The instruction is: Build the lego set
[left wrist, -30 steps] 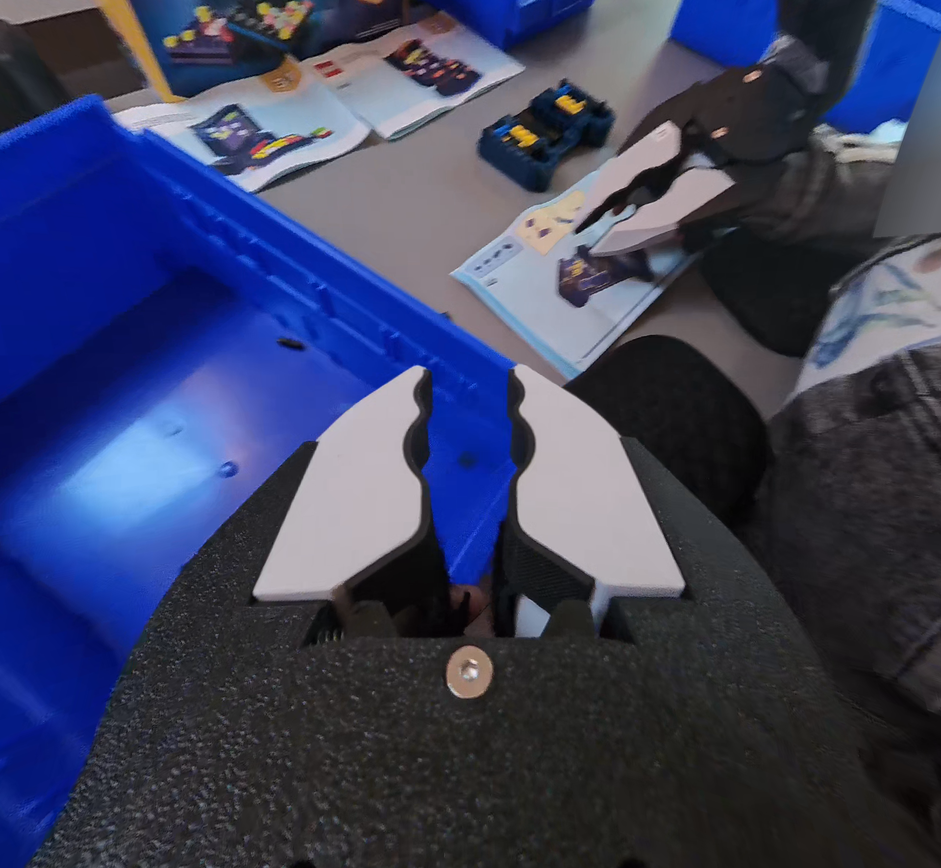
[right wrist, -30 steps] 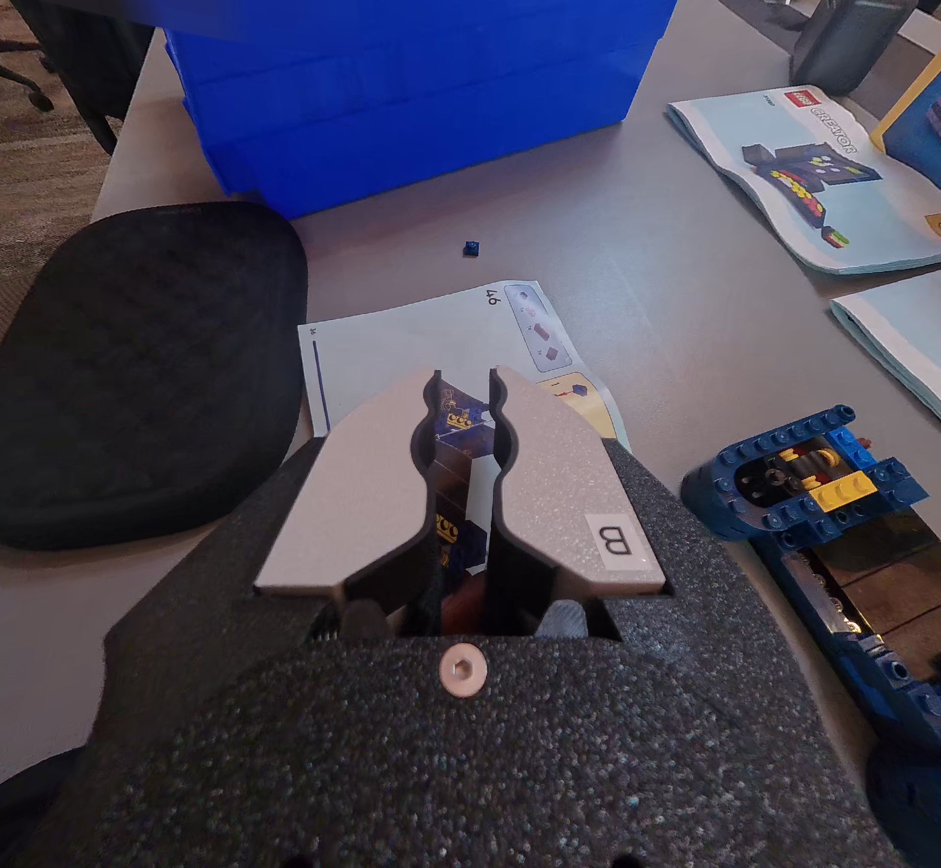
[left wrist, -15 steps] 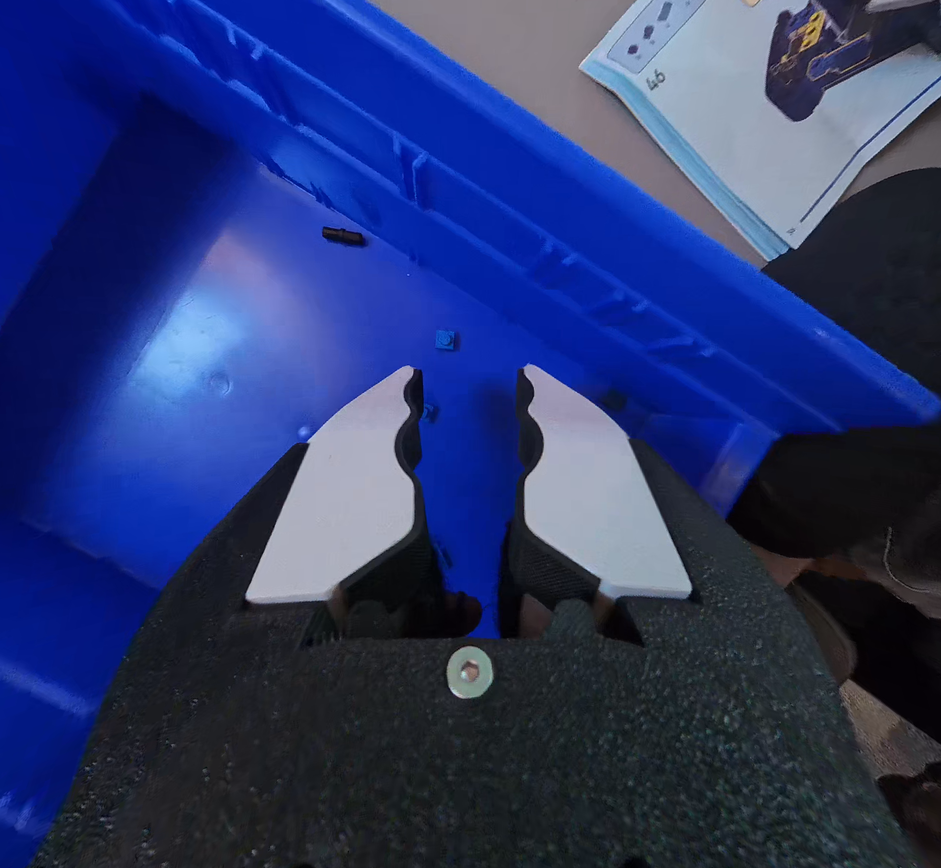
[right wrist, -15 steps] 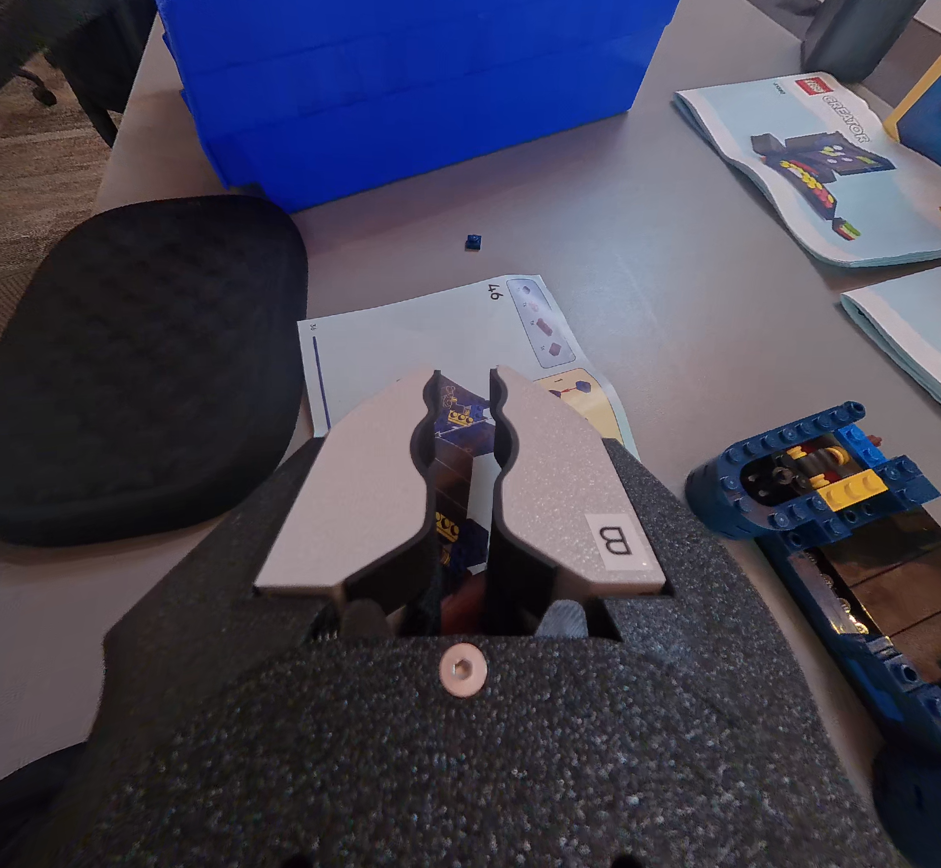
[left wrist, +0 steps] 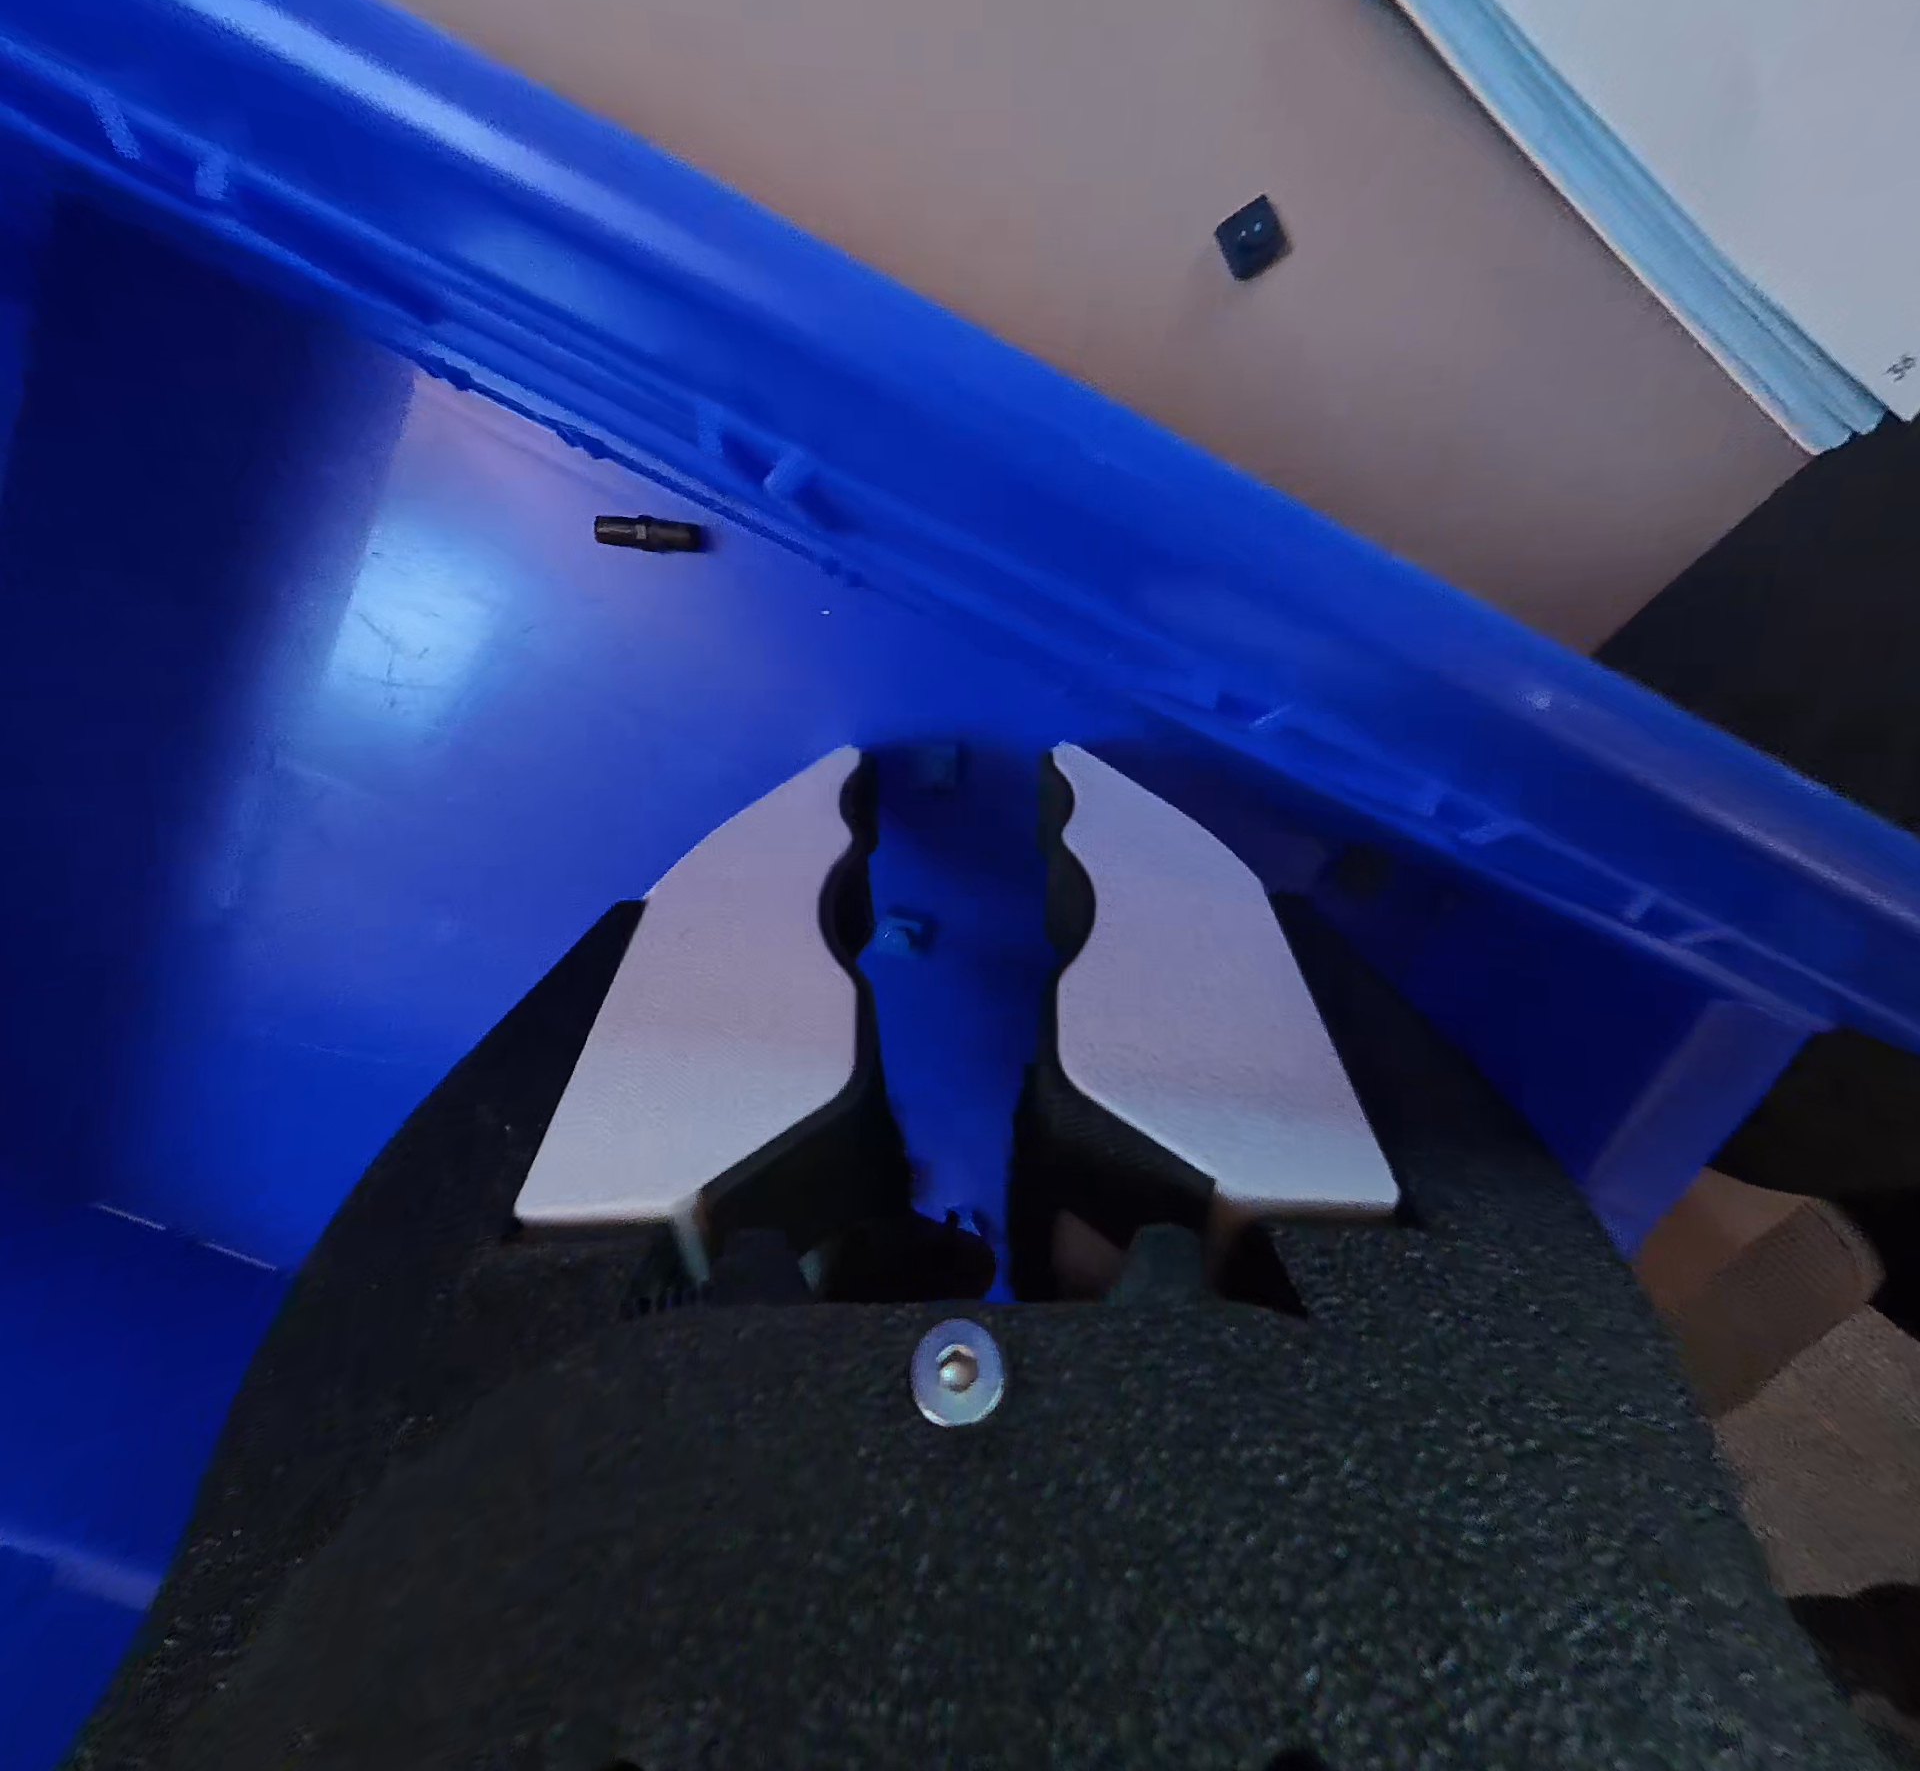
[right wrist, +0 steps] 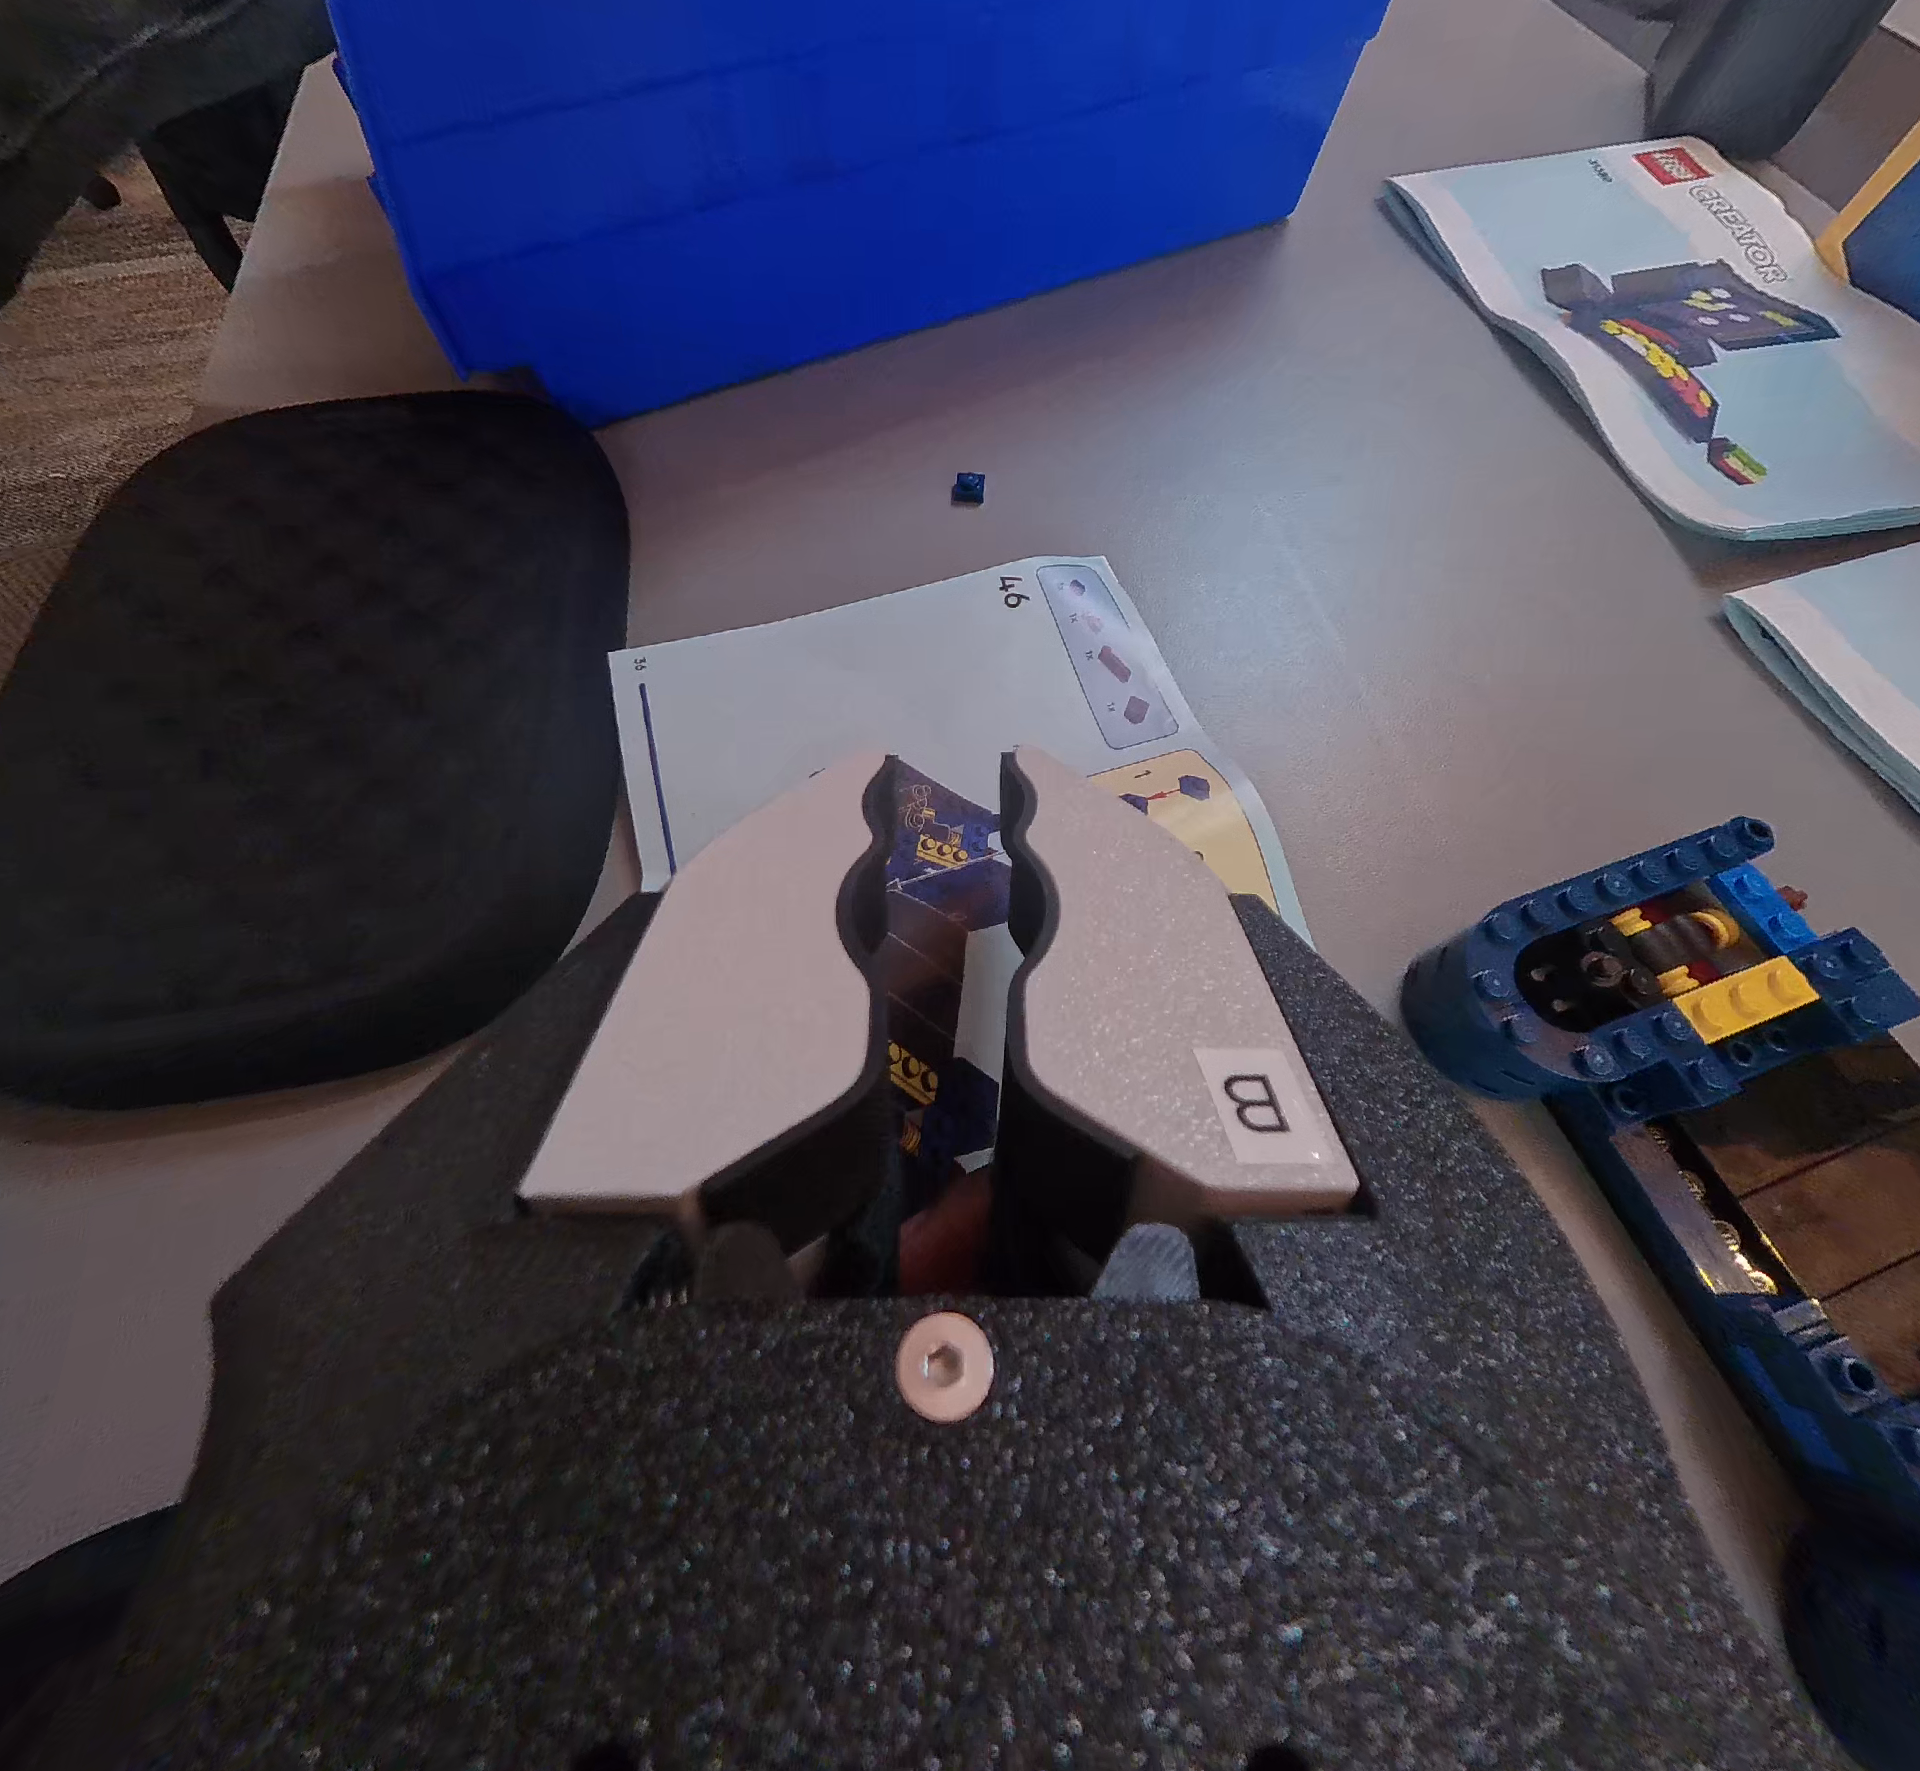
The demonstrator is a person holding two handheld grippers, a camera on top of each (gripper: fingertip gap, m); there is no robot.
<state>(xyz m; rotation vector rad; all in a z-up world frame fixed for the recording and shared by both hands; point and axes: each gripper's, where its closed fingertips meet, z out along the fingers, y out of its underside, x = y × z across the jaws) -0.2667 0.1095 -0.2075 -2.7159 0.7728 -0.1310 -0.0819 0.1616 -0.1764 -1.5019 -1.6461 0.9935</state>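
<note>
The left gripper (left wrist: pixel 956 765) is down inside the bin (left wrist: pixel 935 433), its claw released. Two tiny blue pieces lie on the bin floor in the gap between the fingers. One piece (left wrist: pixel 932 773) is right at the tips and the other (left wrist: pixel 900 937) is lower in the gap by the left finger, and no pad presses on either. A black pin (left wrist: pixel 646 534) lies loose on the floor at 10 o'clock from the tips, close under the bin wall. The right gripper (right wrist: pixel 948 765) hangs over the open booklet (right wrist: pixel 883 682), its claw slightly parted, with only the printed page showing through the gap, so it appears to grasp nothing. A small dark stud (right wrist: pixel 968 487) sits on the table at 12 o'clock from its tips, between the booklet and the bin. Only the left wrist view shows the inside of the bin, with the pin and the two pieces; it also catches the stud at 1 o'clock beyond the rim, and a corner of the booklet. Only the right wrist view shows the bin's outer wall, a black pad (right wrist: pixel 291 734) at 9 o'clock, a part-built brick model (right wrist: pixel 1662 983) at 3 o'clock and more booklets (right wrist: pixel 1714 339) at 2 o'clock. Neither view shows the other gripper.
</note>
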